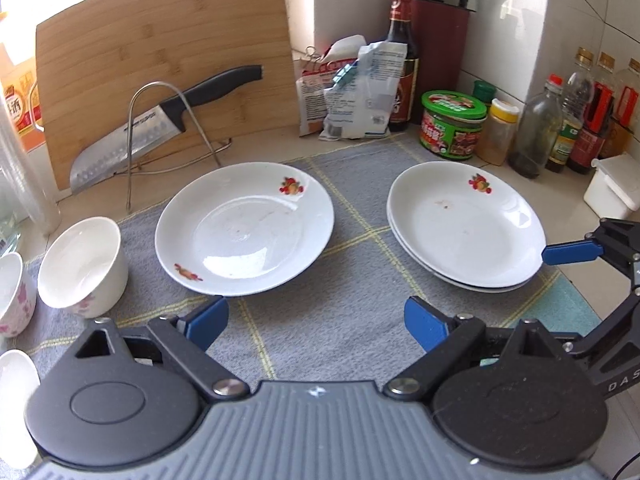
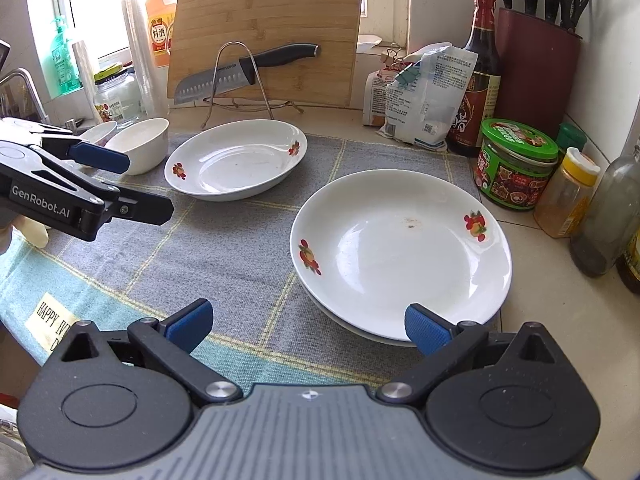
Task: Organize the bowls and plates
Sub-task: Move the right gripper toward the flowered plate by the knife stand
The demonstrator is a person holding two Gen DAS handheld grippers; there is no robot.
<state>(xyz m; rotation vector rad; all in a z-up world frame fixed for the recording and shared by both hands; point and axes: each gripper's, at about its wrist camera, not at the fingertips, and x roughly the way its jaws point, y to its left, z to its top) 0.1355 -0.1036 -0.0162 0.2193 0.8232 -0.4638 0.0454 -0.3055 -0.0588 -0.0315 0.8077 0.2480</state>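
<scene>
A single white plate with fruit prints (image 1: 244,228) (image 2: 236,160) lies on the grey mat. To its right is a stack of two like plates (image 1: 466,224) (image 2: 400,252). White bowls (image 1: 82,266) (image 2: 142,142) stand at the mat's left, one with pink flowers (image 1: 12,292). My left gripper (image 1: 316,324) is open and empty, just in front of the single plate; it also shows in the right wrist view (image 2: 132,184). My right gripper (image 2: 310,328) is open and empty, its right finger at the stack's near rim; one finger (image 1: 572,252) shows beside the stack.
A bamboo cutting board (image 1: 160,60) and a knife on a wire rack (image 1: 160,128) stand behind the mat. Bags (image 1: 352,92), a soy bottle (image 1: 402,56), a green-lidded jar (image 1: 452,124), spice bottles (image 1: 536,136) and a knife block (image 2: 536,68) crowd the back right corner.
</scene>
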